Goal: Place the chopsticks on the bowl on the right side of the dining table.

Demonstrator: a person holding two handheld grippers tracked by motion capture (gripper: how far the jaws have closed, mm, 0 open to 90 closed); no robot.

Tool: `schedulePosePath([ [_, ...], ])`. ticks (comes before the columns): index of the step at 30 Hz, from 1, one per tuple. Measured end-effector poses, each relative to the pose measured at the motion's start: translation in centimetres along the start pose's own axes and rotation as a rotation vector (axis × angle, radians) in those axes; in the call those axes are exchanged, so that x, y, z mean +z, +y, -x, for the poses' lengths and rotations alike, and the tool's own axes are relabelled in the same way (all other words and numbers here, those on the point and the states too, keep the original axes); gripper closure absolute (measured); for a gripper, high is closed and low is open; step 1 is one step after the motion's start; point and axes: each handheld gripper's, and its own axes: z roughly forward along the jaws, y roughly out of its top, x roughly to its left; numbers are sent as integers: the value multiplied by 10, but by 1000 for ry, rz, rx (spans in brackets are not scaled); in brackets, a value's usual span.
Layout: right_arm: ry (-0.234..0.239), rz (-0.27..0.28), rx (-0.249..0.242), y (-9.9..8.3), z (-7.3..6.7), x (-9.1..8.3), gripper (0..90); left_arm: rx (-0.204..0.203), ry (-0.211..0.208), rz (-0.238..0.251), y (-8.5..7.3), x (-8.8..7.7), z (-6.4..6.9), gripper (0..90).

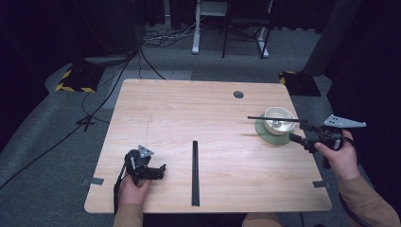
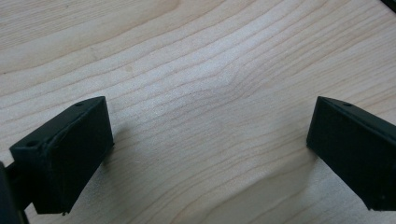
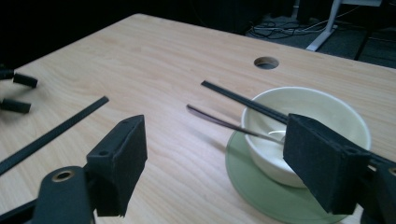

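A white bowl (image 1: 277,121) stands on a green saucer (image 1: 265,135) at the table's right side. One black chopstick (image 1: 272,118) rests across the bowl's rim, its end jutting left. A second black chopstick (image 1: 195,172) lies flat near the front middle. My right gripper (image 1: 300,133) is open just right of the bowl, nothing between its pads. In the right gripper view the bowl (image 3: 303,121) and rim chopstick (image 3: 243,100) sit beyond the right gripper (image 3: 215,149); a slim metal utensil (image 3: 224,122) leans out of the bowl. My left gripper (image 1: 153,170) rests open on the wood, and the left gripper (image 2: 210,135) holds nothing.
The wooden table (image 1: 189,113) has a round cable hole (image 1: 239,94) at the back right. Its right edge runs close behind my right hand. Dark floor with cables and desk legs (image 1: 196,45) lies beyond the far edge.
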Motion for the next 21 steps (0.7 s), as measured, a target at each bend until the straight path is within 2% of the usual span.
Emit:
schedulePosePath([
  [8, 39, -41, -40, -9, -22, 4, 230, 0, 0, 0, 0, 0, 0, 6],
  [9, 44, -53, -47, -12, -29, 6, 230, 0, 0, 0, 0, 0, 0, 6],
  [13, 63, -91, -60, -16, -40, 9, 247, 0, 0, 1, 0, 0, 0, 6],
  [18, 65, -143, -69, -20, -47, 14, 250, 0, 0, 0, 0, 0, 0, 6],
  [21, 88, -161, -66, -31, -51, 24, 242, 0, 0, 0, 0, 0, 0, 6],
])
